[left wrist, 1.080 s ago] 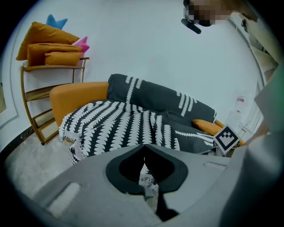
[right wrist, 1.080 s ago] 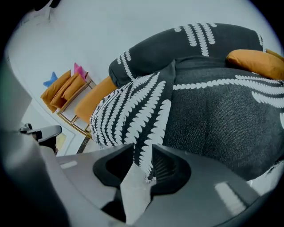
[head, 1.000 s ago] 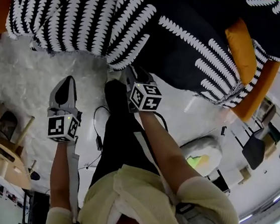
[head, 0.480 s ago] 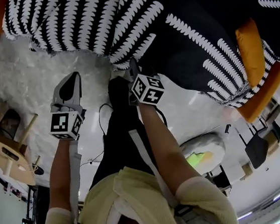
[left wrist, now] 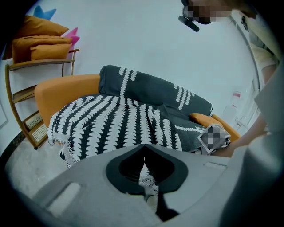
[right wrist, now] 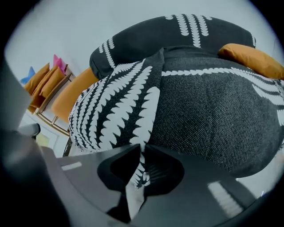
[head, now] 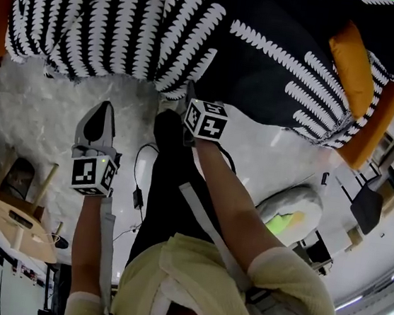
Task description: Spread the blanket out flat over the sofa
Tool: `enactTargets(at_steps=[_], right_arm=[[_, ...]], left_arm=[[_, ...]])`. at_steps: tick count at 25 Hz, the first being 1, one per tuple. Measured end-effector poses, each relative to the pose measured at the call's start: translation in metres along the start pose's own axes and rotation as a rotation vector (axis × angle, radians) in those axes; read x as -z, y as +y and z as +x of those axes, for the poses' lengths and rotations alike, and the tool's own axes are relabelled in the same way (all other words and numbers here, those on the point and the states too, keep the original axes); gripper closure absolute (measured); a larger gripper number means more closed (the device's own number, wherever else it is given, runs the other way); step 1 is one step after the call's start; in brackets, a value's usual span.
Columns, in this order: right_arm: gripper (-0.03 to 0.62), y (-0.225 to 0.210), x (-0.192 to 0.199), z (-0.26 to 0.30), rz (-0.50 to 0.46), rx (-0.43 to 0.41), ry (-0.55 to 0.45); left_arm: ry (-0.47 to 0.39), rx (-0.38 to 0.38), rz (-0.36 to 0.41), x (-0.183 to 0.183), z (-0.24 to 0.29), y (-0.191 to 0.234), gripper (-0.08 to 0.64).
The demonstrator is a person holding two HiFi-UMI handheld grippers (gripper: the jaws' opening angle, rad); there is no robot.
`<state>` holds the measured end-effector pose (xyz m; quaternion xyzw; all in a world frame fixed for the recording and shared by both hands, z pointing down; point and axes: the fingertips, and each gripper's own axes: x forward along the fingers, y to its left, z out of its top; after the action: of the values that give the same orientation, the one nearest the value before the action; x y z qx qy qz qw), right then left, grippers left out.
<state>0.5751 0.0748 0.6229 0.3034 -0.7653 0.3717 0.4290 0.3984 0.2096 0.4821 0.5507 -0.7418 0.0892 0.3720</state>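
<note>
Blanket [head: 162, 35]: black with white leaf-pattern stripes, draped over the seat and backrest of the orange sofa [left wrist: 62, 91]. It is bunched in folds, not flat. Its front edge hangs down to the pale floor [head: 38, 119].

Right gripper [right wrist: 141, 153]: at the blanket's front edge, near the middle of the sofa. Its fingers are closing, and a fold of the blanket's patterned hem runs between them, pinched.

Left gripper [left wrist: 143, 148]: held over the floor, apart from the blanket and short of its hanging edge. Its fingers are pressed together at the tips with nothing between them.

Surroundings: an orange cushion [head: 351, 65] shows at the sofa's right end, partly covered. A wooden stool [head: 19, 210] stands on the floor to the left.
</note>
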Motion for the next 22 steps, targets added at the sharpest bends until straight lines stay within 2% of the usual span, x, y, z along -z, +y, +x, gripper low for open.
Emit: enactTargets(at_steps=[2, 5, 15, 20, 22], right_arm=[[0.568, 0.003, -0.006, -0.010, -0.019, -0.005, 0.024], [0.575, 0.008, -0.012, -0.019, -0.028, -0.023, 0.025], [0.578, 0.044, -0.017, -0.056, -0.045, -0.160, -0.010], [0.578, 0.067, -0.036, -0.078, -0.055, -0.213, -0.016], [0.578, 0.077, -0.046, -0.087, -0.074, -0.235, -0.024]], left_arm=[[0.007, 0.002, -0.008, -0.011, -0.004, -0.005, 0.554], [-0.005, -0.003, 0.004, -0.022, -0.012, -0.010, 0.554], [-0.029, -0.039, 0.030, -0.031, -0.049, -0.010, 0.555], [-0.062, -0.043, 0.039, -0.053, -0.061, -0.016, 0.555], [-0.070, -0.051, 0.021, -0.061, -0.067, -0.018, 0.555]])
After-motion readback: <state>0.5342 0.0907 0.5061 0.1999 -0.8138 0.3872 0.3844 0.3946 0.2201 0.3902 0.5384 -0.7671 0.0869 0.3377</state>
